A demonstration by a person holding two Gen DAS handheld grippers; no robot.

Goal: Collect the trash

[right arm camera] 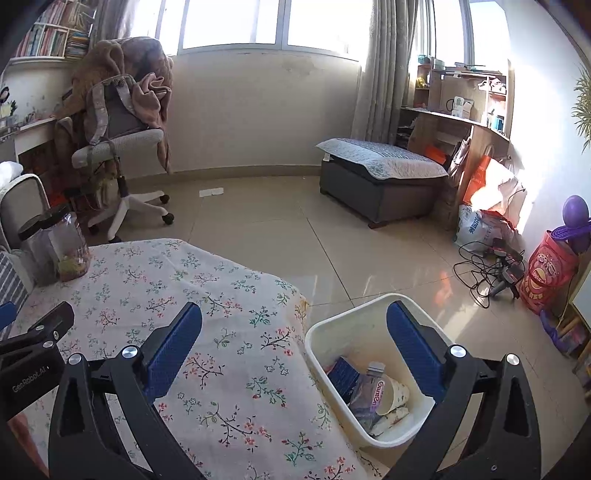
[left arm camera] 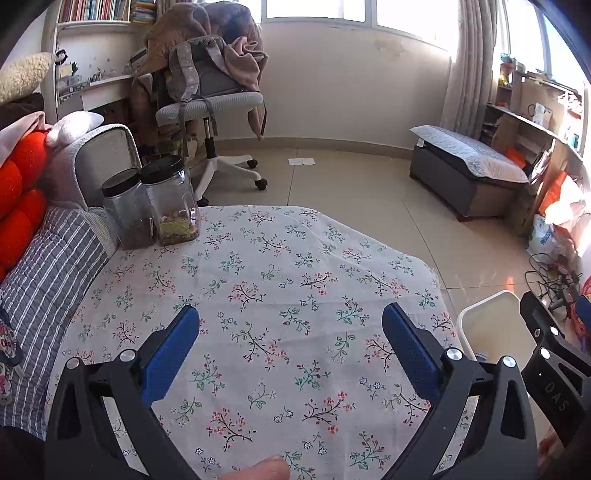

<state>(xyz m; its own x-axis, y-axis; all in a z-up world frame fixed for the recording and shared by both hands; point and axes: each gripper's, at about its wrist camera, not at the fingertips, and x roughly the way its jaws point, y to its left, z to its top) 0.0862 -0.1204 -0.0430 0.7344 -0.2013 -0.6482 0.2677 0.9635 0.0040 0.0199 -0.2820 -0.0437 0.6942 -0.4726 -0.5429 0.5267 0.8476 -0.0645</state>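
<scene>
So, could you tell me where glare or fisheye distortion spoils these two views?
Left wrist view: the windows blow out white and the frame's edges bend; the floral tablecloth stays sharp. Right wrist view: sun washes out the right wall and glints off the floor tiles; the white bin reads clearly.

The floor [right arm camera: 258, 221] is laid with glossy beige tiles, on which sunlight is reflected at the right. The far wall [right arm camera: 258, 110] is painted cream and is topped by a row of windows [right arm camera: 258, 22], through which strong daylight is admitted. A curtain [right arm camera: 384, 66] is hung at the right of the windows. An office chair [right arm camera: 122, 147], draped with blankets and a backpack, is placed at the far left beside a bookshelf [left arm camera: 96, 11]. A grey ottoman [right arm camera: 380, 177] with a quilted cover is set near a cluttered wooden shelf unit [right arm camera: 461, 107]. Cables [right arm camera: 484, 269] are spread on the floor at the right.
</scene>
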